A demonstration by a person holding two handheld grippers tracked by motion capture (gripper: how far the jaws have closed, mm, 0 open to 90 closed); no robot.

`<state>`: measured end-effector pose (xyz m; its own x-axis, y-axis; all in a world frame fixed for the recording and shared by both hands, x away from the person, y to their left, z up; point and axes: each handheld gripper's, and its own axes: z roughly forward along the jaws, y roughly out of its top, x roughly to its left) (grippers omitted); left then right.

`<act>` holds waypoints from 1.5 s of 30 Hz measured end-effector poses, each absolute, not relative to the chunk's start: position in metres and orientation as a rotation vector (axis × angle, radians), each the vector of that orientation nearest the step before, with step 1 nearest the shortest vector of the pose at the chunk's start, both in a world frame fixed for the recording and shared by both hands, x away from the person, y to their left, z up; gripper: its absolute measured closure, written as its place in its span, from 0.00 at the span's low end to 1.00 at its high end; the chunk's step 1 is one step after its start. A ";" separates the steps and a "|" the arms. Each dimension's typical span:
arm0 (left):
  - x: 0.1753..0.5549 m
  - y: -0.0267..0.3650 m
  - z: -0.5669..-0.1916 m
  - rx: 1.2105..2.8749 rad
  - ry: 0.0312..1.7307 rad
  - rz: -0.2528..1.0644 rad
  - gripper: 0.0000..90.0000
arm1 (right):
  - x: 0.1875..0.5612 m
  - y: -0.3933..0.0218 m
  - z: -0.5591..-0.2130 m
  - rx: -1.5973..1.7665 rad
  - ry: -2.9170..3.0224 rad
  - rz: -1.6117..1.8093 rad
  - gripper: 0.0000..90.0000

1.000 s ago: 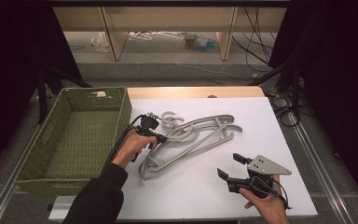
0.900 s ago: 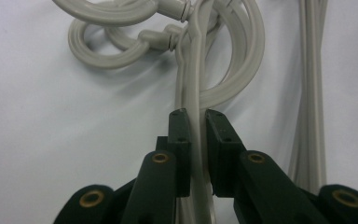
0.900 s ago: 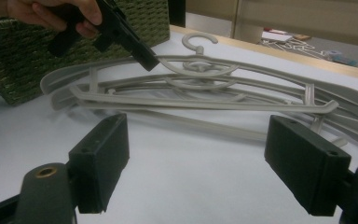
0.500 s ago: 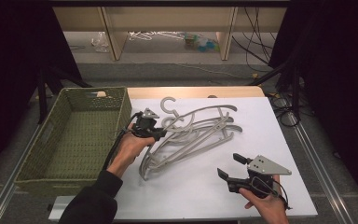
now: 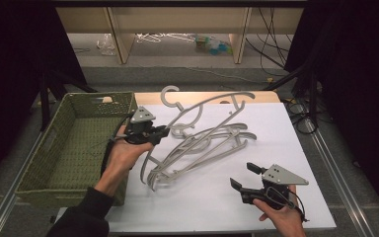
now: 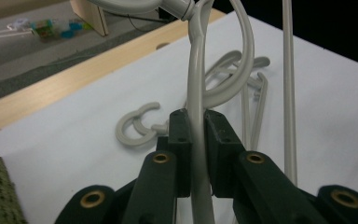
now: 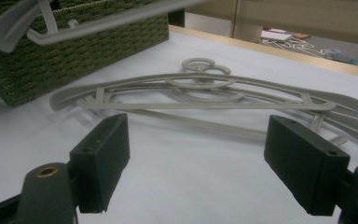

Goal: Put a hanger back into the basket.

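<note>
Lifting one grey hanger (image 5: 205, 106) off the pile (image 5: 197, 150) beside the basket (image 5: 74, 148), left gripper (image 5: 160, 131) clamped on its arm, right gripper (image 5: 242, 177) idle, jaws apart; next, probably carry it over the basket.

Lighting: overhead light is falling brightly on the white sheet-covered table (image 5: 276, 148); dark surroundings are framing the high view on both sides. Shadows: soft, faint ones are lying under the pale grey plastic hangers (image 5: 202, 143). Sharpness: the raised pale grey hanger arm (image 7: 98, 21) is blurring in the right gripper view; near black jaws are showing soft. Glare: none.
</note>
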<state>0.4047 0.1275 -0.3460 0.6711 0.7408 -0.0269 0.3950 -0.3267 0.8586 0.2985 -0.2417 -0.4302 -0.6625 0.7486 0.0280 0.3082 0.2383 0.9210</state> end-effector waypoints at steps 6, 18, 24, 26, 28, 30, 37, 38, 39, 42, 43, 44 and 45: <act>0.395 0.152 -0.319 1.940 0.870 0.528 0.90 | 0.298 -0.240 -0.431 0.981 2.098 1.429 0.26; 0.386 0.224 -0.277 1.850 0.956 0.653 0.91 | 0.300 -0.240 -0.431 0.971 2.096 1.417 0.26; 0.382 0.268 -0.282 1.841 1.017 0.716 0.91 | 0.301 -0.238 -0.432 0.985 2.098 1.442 0.26; 0.380 0.279 -0.287 1.836 1.039 0.721 0.91 | 0.301 -0.239 -0.432 0.987 2.115 1.426 0.25; 0.378 0.289 -0.292 1.835 1.042 0.730 0.91 | 0.301 -0.238 -0.433 0.994 2.128 1.420 0.25; 0.377 0.298 -0.296 1.838 1.050 0.743 0.91 | 0.303 -0.237 -0.434 0.975 2.109 1.435 0.25; 0.377 0.330 -0.310 1.851 1.091 0.821 0.91 | 0.305 -0.235 -0.435 0.987 2.111 1.461 0.25; 0.377 0.335 -0.313 1.848 1.108 0.836 0.91 | 0.304 -0.235 -0.435 0.992 2.121 1.450 0.25; 0.376 0.338 -0.314 1.850 1.112 0.848 0.91 | 0.304 -0.235 -0.435 0.992 2.126 1.436 0.25; 0.375 0.352 -0.322 1.851 1.119 0.870 0.91 | 0.303 -0.236 -0.434 0.996 2.145 1.418 0.25; 0.374 0.356 -0.324 1.848 1.129 0.874 0.91 | 0.304 -0.235 -0.435 0.990 2.134 1.437 0.25; 0.374 0.359 -0.325 1.855 1.134 0.887 0.91 | 0.304 -0.235 -0.435 0.990 2.134 1.437 0.25; 0.374 0.363 -0.328 1.858 1.136 0.896 0.91 | 0.304 -0.235 -0.435 0.982 2.130 1.438 0.25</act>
